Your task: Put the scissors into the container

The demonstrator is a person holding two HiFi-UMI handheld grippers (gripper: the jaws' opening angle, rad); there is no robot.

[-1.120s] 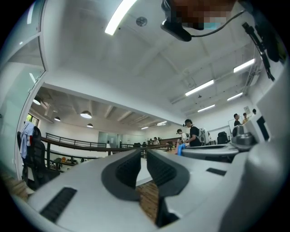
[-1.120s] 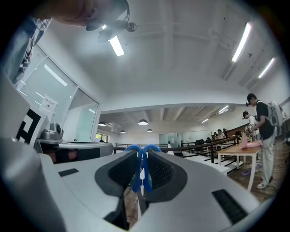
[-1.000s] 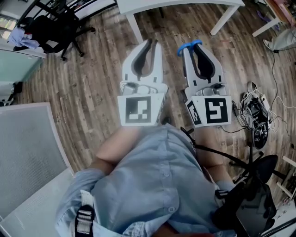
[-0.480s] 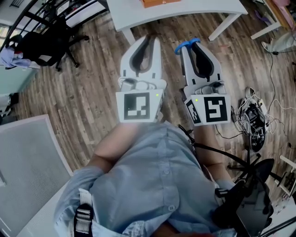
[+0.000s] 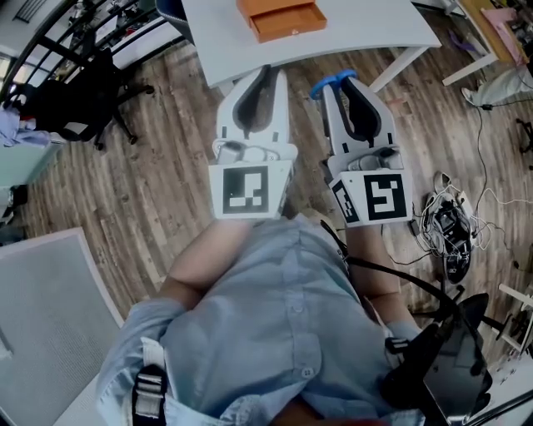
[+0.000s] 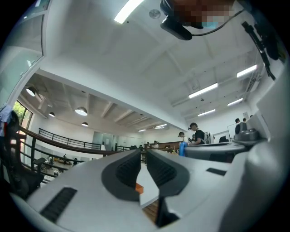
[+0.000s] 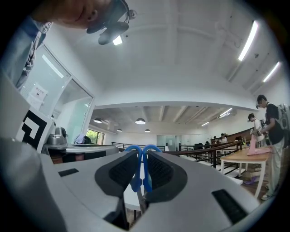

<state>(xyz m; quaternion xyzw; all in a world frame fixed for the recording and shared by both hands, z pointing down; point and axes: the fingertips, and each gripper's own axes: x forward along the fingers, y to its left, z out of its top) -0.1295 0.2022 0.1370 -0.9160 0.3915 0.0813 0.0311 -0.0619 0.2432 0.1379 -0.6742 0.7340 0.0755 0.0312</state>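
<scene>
the scissors (image 7: 135, 179) are already picked up: the right gripper (image 5: 343, 88) pinches their blue handles between its pads, the loops poking out past the tips at the upper middle of the head view. the left gripper (image 5: 267, 75), just beside it, has its jaws pressed together on nothing. what is left, as i judge it, is the carry to the orange container (image 5: 281, 18), which sits open on the white table (image 5: 366, 25) at the top of the frame, and then the drop. below both grippers is wood-plank floor (image 5: 150, 183); a black office chair (image 5: 79, 104) stands upper left, and a tangle of cables (image 5: 450, 225) lies at the right.
</scene>
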